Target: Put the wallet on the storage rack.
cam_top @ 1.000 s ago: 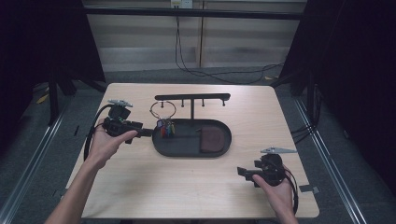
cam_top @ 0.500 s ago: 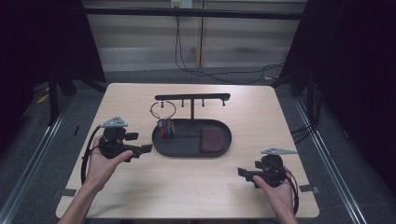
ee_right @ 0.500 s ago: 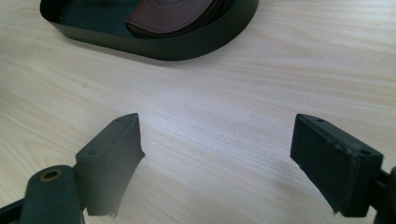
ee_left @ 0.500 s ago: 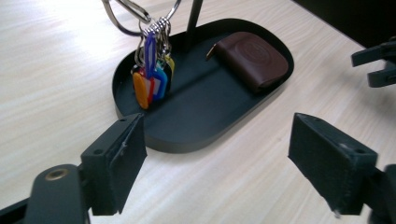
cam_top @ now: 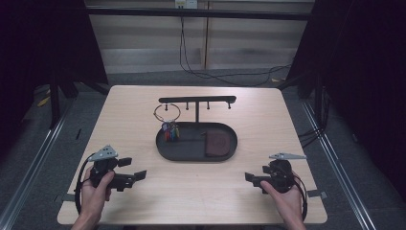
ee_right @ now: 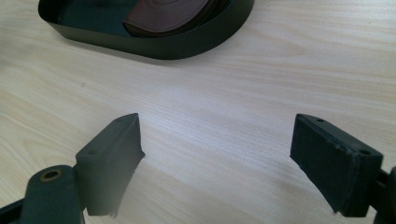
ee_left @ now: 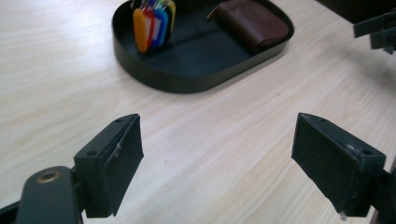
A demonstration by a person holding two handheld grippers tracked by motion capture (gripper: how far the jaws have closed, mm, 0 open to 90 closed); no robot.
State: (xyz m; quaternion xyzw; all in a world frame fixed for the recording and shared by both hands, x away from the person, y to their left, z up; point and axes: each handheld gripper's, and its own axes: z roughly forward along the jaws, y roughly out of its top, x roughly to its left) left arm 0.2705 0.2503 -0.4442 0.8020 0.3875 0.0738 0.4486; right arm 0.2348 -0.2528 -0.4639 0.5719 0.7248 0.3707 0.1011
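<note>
Keyring (cam_top: 167,113), a thin wire hoop, hangs off the black T-shaped rack (cam_top: 197,100), its glossy coloured tags (ee_left: 150,22) dipping into the matte oval tray (cam_top: 191,155) beside a brown leather pouch (cam_top: 218,143). Left gripper (cam_top: 134,176) sits wide apart and empty over pale woodgrain table (cam_top: 143,110); right gripper (cam_top: 253,179) is likewise spread, holding nothing.

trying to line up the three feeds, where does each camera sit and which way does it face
High view: above the person's side, looking forward and down on the table; both forearms, left tongs and right tongs show.
Left gripper view: rides the left tongs, open, facing the black tray.
Right gripper view: rides the right tongs, open, facing the tray's rim.
All three share the tray and its brown pouch.
</note>
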